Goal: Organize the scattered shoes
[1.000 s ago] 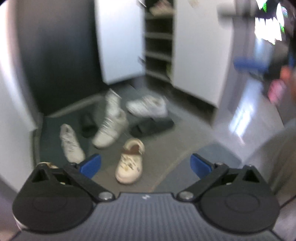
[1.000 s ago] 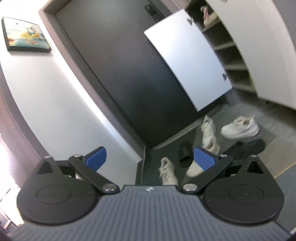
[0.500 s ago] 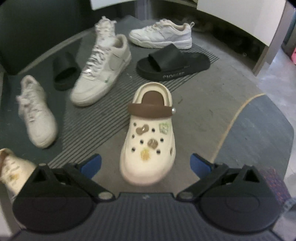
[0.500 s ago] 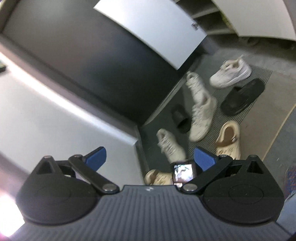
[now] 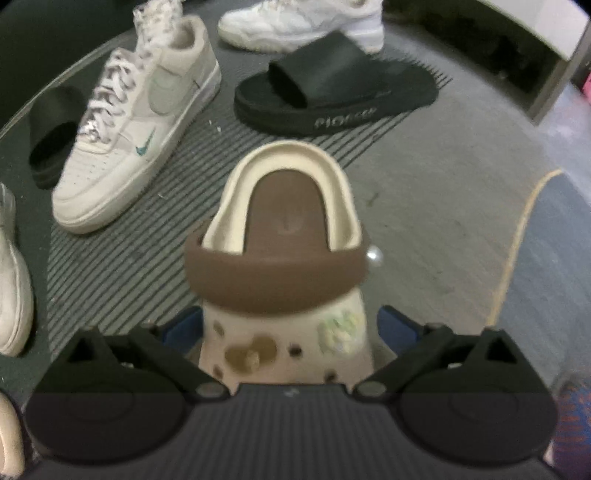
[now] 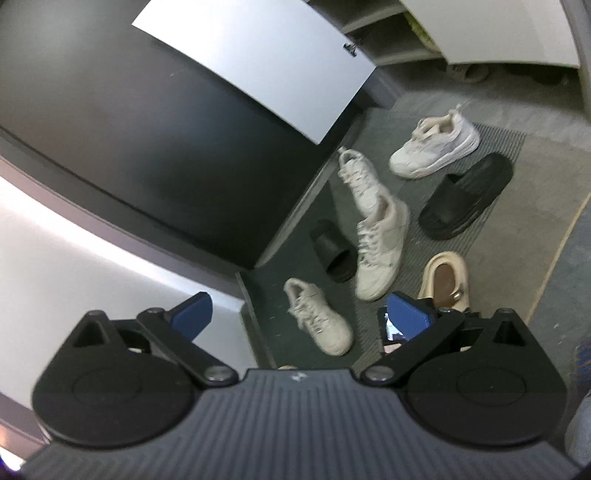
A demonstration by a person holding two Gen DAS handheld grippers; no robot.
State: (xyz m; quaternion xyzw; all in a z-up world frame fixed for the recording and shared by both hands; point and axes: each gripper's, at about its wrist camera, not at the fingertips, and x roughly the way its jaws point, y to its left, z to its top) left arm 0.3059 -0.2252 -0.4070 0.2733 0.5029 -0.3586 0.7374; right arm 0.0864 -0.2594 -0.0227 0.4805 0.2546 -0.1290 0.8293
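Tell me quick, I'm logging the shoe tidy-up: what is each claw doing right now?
Left claw: open, fingers either side of the cream clog, not gripping.
Right claw: open, holding nothing.

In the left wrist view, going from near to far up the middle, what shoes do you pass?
Cream clog between the open left gripper's fingers → black slide sandal → white sneaker at the top edge.

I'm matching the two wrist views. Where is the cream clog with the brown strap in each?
Left wrist: cream clog bottom centre, toe between the left gripper fingers.
Right wrist: same clog lower right, past the right gripper.
Shared landmark: black slide sandal beyond the clog.
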